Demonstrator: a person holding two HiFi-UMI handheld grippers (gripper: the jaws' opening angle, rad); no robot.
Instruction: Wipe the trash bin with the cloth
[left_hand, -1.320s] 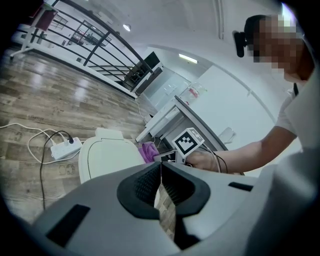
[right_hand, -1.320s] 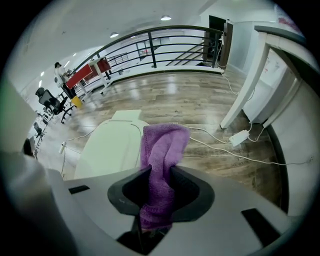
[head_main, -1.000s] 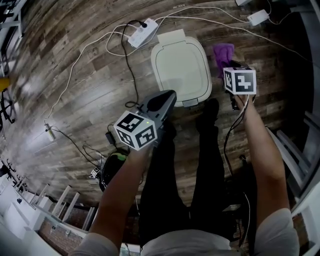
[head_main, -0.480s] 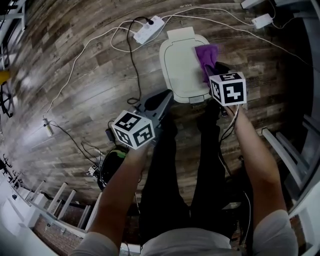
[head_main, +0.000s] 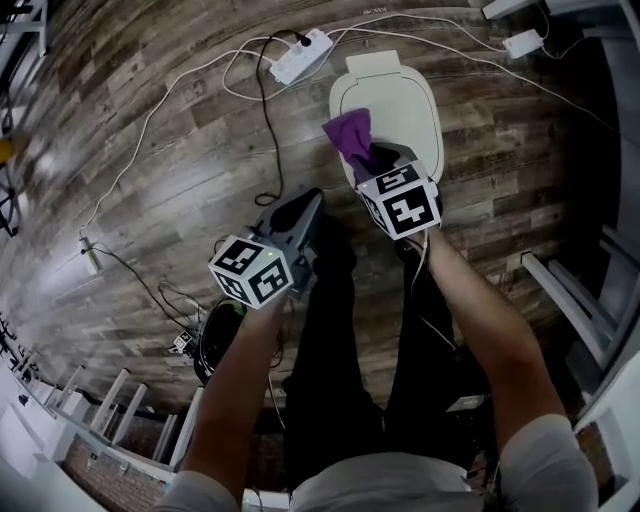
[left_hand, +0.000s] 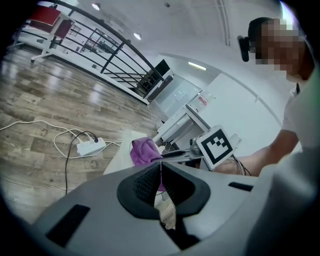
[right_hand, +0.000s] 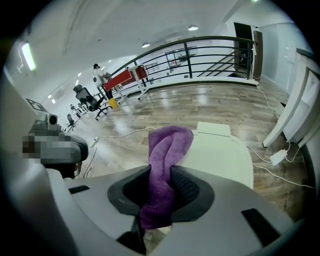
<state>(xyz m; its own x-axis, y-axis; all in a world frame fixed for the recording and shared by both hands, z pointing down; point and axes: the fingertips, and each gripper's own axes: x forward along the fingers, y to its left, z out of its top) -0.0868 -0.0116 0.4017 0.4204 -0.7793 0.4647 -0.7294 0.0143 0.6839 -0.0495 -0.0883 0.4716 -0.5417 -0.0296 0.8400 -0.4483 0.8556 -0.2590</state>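
Head view: we look down on a wooden floor (head_main: 150, 150); the cream trash bin (head_main: 405, 95) stands on it, ahead of the person's legs (head_main: 330, 330).
Bin lid: it is down, so we cannot see what the trash bin holds.
Cloth (head_main: 348, 133): purple and bunched, over the lid's near left corner; we cannot tell whether it touches the lid.
Right tool (right_hand: 161, 186): clamped on the cloth, which rises in a fold above the pads and hangs a little below them.
Left tool (left_hand: 160, 181): tips pressed together with nothing between them, held above the floor near the bin's near left corner, apart from it.
Power strip (head_main: 300, 57): white, on the floor by the bin's far left corner, with cables looping away from it.
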